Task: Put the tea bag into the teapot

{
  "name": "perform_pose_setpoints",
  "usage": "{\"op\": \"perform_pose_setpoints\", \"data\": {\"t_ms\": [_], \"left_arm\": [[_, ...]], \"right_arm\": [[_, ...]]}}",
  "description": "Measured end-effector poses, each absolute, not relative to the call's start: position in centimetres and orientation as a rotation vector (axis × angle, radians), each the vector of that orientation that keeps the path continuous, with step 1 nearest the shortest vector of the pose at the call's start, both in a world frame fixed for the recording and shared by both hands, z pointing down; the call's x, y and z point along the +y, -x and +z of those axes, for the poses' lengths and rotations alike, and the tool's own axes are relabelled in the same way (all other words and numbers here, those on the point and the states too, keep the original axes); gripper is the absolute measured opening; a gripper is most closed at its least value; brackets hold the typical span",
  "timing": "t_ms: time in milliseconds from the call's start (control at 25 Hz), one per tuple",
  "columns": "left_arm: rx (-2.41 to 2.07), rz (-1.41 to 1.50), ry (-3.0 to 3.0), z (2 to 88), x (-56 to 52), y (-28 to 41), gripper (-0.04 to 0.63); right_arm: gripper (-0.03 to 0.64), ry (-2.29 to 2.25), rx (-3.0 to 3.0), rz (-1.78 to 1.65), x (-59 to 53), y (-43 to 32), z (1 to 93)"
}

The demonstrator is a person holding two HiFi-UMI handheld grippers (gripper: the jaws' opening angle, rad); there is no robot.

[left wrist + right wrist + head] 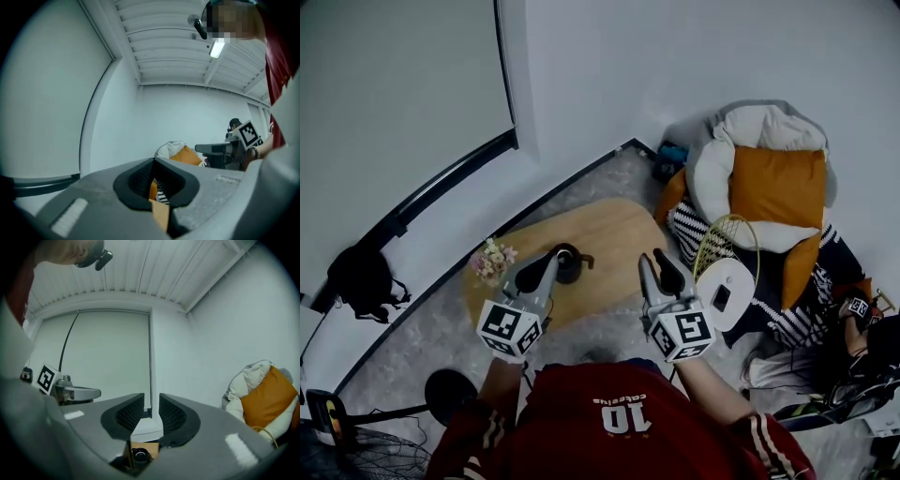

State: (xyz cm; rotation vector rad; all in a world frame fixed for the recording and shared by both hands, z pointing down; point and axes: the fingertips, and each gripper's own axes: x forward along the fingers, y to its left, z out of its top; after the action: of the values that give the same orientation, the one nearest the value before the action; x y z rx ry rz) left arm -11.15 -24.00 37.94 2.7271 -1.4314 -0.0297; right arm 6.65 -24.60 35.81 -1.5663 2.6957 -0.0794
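A small black teapot (571, 263) stands on the oval wooden table (614, 239); it also shows low between the right jaws, teapot (139, 455). No tea bag shows in any view. My left gripper (551, 262) is held level above the table, just left of the teapot in the head view, with its jaws shut tip to tip and nothing seen between them, left gripper (153, 163). My right gripper (661, 264) hovers over the table's right end. Its jaws stand apart with a narrow empty gap, right gripper (151, 409).
A small bunch of flowers (492, 261) sits at the table's left end. To the right are a white round side table (727, 291), a yellow racket (724, 242) and a white beanbag with an orange cushion (776, 187). A black bag (364, 279) lies by the left wall.
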Motion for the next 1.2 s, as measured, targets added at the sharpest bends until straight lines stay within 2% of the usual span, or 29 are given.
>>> {"op": "perform_pose_setpoints", "data": {"t_ms": [200,400,1200], "left_arm": [[-1.43,-0.047,-2.719,38.4,-23.8,11.4,0.002],[-1.426,-0.013,-2.744,38.6,-23.4,11.5,0.002],[-1.41,-0.001,-2.73,39.2,-23.7,11.2,0.002]], "right_arm": [[0.063,1.573,2.715,-0.075,-24.2,-6.3,36.1],[-0.008,1.591,2.705,-0.105,-24.4,-6.5,36.8],[-0.002,1.646,2.685,-0.066,-25.2,-7.1,37.1]]}}
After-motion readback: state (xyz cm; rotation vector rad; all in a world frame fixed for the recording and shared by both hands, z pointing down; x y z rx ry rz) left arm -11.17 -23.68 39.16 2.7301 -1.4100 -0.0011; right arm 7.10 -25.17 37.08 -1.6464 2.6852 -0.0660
